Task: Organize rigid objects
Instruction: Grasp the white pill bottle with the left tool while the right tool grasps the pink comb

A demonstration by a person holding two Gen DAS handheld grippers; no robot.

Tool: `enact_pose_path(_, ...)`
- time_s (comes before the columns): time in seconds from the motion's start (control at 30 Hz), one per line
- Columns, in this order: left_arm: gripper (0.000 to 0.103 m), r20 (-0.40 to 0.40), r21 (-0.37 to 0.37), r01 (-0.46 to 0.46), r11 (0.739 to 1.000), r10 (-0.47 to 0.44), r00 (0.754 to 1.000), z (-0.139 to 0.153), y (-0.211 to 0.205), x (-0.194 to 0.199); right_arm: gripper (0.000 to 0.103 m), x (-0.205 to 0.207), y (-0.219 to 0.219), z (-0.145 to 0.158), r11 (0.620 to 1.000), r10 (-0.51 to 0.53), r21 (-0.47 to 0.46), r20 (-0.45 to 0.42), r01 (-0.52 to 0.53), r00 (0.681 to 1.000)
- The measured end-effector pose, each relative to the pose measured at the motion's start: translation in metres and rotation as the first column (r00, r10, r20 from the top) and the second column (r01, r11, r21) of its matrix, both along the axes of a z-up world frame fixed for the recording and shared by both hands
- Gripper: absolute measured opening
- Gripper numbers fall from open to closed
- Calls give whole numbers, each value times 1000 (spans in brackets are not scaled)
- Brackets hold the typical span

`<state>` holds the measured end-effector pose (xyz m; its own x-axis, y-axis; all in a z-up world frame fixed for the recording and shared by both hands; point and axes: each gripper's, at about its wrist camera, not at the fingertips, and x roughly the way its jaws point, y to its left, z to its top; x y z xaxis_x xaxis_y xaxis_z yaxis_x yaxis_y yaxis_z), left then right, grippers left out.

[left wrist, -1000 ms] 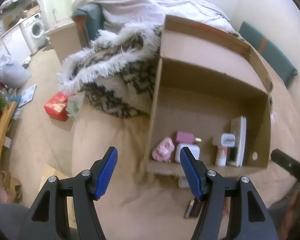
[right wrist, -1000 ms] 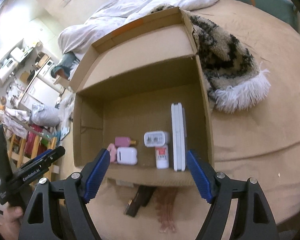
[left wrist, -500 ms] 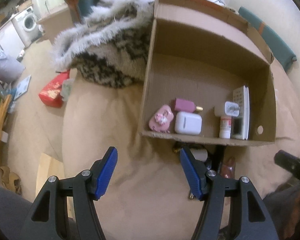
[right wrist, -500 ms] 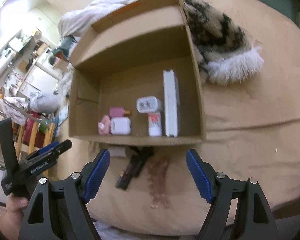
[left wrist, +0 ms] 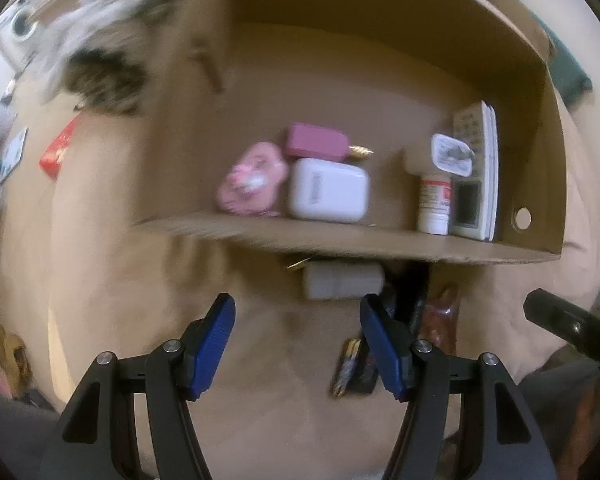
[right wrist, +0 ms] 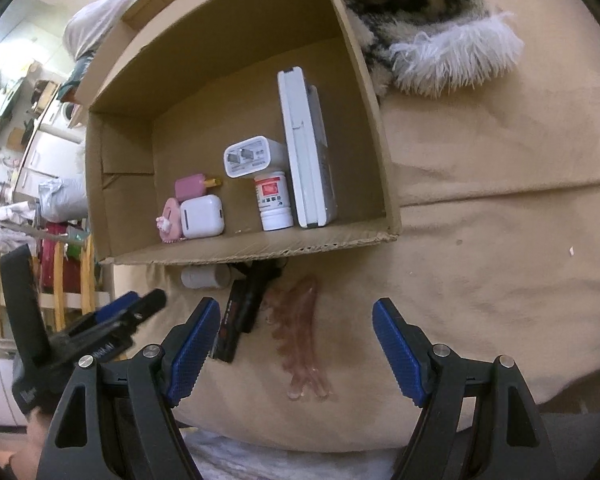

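Note:
An open cardboard box [right wrist: 380, 140] [left wrist: 540, 92] lies on the tan bed cover. Inside it sit a pink round case [right wrist: 169, 219], a white earbud case [right wrist: 202, 216], a pink bottle [right wrist: 194, 186], a white charger [right wrist: 249, 157], a small pill bottle [right wrist: 274, 201] and a white remote [right wrist: 306, 148]. In front of the box lie a white cylinder [right wrist: 202, 277] [left wrist: 342, 280], a black object [right wrist: 242, 308] and a reddish hair claw [right wrist: 300, 340]. My left gripper [left wrist: 298, 340] is open, near the white cylinder. My right gripper [right wrist: 296, 344] is open above the hair claw.
A furry black-and-white blanket [right wrist: 432, 28] lies right of the box in the right wrist view. The bed's near edge runs below the grippers. A red packet [left wrist: 58, 152] lies on the floor left. Shelves and clutter [right wrist: 28, 160] stand beyond the bed.
Both grippers have moved closer to the box's front edge and lower. The items in front of the box now show more fully. Both stay open.

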<state>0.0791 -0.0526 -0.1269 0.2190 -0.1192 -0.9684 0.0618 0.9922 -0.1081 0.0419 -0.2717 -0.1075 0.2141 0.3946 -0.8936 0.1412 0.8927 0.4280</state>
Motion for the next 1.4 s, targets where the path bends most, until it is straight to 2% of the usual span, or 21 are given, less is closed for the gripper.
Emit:
enact_pose_path(0.17, 62, -41, 28, 22, 999, -21, 999, -19, -28, 16, 83, 2, -4, -3, 1000, -17, 7, -13, 17, 1000)
enact_pose_path(0.23, 59, -62, 53, 24, 998, -20, 998, -29, -33, 22, 83, 1, -6, -3, 1000, -22, 7, -17, 22, 1000)
enact_pose_path(0.3, 58, -78, 46, 17, 999, -13, 997, -36, -33, 26, 83, 0, -7, -4, 1000, -25, 9, -22, 25, 999)
enact_pose_path(0.4, 44, -82, 50, 16, 999, -12, 997, -41, -32, 28, 83, 1, -7, -5, 1000, -29, 9, -23, 29, 999)
enact_pose_path(0.43, 44, -80, 48, 19, 999, -16, 997, -41, -31, 27, 83, 1, -7, -5, 1000, -28, 6, -24, 29, 999)
enact_pose_path(0.67, 43, -78, 54, 38, 998, -34, 996, -24, -13, 20, 83, 5, -2, -11, 1000, -4, 3, -49, 4, 999)
enact_pose_path(0.93, 43, -51, 56, 12, 998, -9, 999, 5, 20, 4, 83, 5, 21, -28, 993, 83, -73, -102, -91, 991)
enact_pose_path(1.2, 43, -7, 73, -33, 997, 33, 999, 22, 42, -15, 83, 0, 63, -42, 947, 230, -196, -142, -255, 963)
enact_pose_path(1.4, 43, 15, 61, -50, 997, 49, 999, 28, 37, -28, 83, -5, 96, -61, 881, 322, -299, -186, -366, 928)
